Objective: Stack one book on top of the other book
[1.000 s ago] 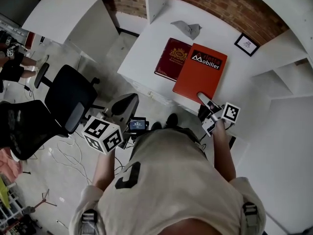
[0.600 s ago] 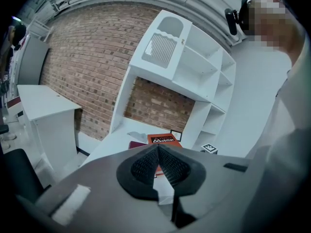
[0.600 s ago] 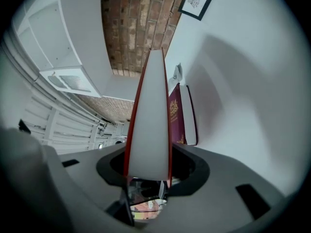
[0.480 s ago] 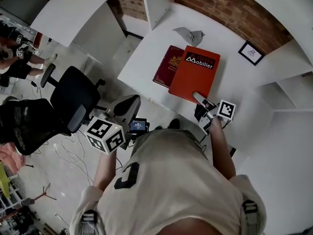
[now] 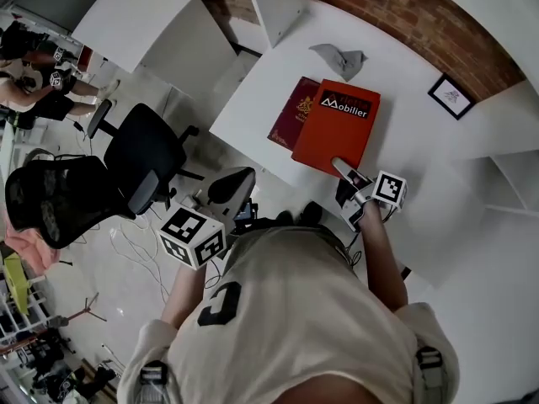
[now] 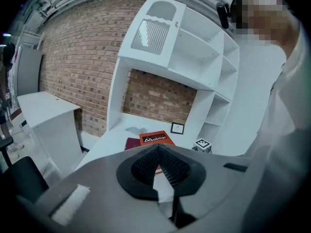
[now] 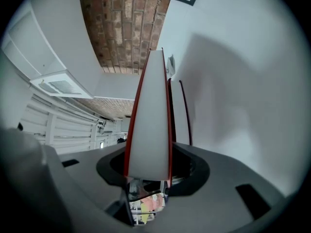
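An orange-red book [image 5: 337,129] marked "Mobilier" lies partly over a dark red book [image 5: 291,113] on the white desk [image 5: 253,99]. My right gripper [image 5: 343,170] is shut on the orange book's near edge. In the right gripper view the book's white page edge [image 7: 149,120] stands between the jaws, and the dark red book's edge [image 7: 183,111] shows just beside it. My left gripper [image 6: 158,152] is shut on nothing, held off the desk at the lower left with its marker cube [image 5: 192,236]. From there I see both books [image 6: 156,139] far ahead.
A crumpled grey cloth [image 5: 338,57] lies behind the books, and a small framed picture [image 5: 450,97] stands at the desk's right. White shelving rises behind and to the right. Two black office chairs [image 5: 147,154] and floor cables are left of the desk.
The orange book has slid left and now covers more of the dark red book, with the right gripper still on it. The left gripper has drifted a little to the right.
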`<state>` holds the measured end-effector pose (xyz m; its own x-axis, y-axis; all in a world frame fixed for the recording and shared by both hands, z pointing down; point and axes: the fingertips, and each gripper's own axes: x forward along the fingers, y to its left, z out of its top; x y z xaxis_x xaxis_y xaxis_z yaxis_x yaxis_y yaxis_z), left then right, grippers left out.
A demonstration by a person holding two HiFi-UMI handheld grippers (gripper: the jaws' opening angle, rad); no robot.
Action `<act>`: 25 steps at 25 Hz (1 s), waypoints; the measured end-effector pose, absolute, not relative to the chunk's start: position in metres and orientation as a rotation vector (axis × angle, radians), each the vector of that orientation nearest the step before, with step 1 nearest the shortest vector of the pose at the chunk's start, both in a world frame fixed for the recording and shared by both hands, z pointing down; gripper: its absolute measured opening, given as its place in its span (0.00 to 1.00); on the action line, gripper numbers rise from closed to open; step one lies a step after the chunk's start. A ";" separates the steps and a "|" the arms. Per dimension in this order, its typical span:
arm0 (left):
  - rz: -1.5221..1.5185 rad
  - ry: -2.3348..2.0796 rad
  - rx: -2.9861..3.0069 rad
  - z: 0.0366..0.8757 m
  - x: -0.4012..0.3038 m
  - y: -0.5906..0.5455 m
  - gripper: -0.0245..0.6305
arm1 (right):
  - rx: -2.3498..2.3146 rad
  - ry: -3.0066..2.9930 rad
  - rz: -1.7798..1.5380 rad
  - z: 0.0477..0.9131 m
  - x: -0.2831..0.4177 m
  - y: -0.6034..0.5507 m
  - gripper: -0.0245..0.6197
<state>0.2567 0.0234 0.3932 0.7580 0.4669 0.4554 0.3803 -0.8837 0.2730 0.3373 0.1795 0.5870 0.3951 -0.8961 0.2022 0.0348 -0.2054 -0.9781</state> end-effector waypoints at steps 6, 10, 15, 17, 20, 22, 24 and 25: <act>0.845 0.702 2.827 0.399 0.264 0.035 0.04 | -1.583 0.825 -1.094 0.597 0.340 0.178 0.29; 0.823 0.723 2.847 0.397 0.272 0.029 0.04 | -1.615 0.818 -1.137 0.603 0.338 0.174 0.29; 0.785 0.781 2.873 0.398 0.283 0.008 0.04 | -1.733 0.798 -1.175 0.610 0.337 0.173 0.33; 0.778 0.807 2.903 0.398 0.291 -0.008 0.04 | -1.811 0.790 -1.189 0.610 0.340 0.172 0.35; 0.774 0.875 2.899 0.401 0.302 -0.027 0.04 | -1.927 0.747 -1.216 0.613 0.342 0.172 0.42; 0.764 0.924 2.879 0.403 0.309 -0.039 0.04 | -1.981 0.718 -1.218 0.614 0.344 0.172 0.44; 0.754 0.958 2.853 0.406 0.317 -0.053 0.04 | -2.025 0.688 -1.218 0.613 0.346 0.173 0.46; 0.751 0.974 2.835 0.408 0.320 -0.059 0.04 | -2.044 0.672 -1.220 0.613 0.345 0.174 0.46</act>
<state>0.3204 -0.0587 0.4082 0.6833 0.5904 0.4295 0.5656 -0.8001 0.1999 0.3455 0.1738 0.6129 0.4337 -0.7063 0.5595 -0.0949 -0.6533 -0.7511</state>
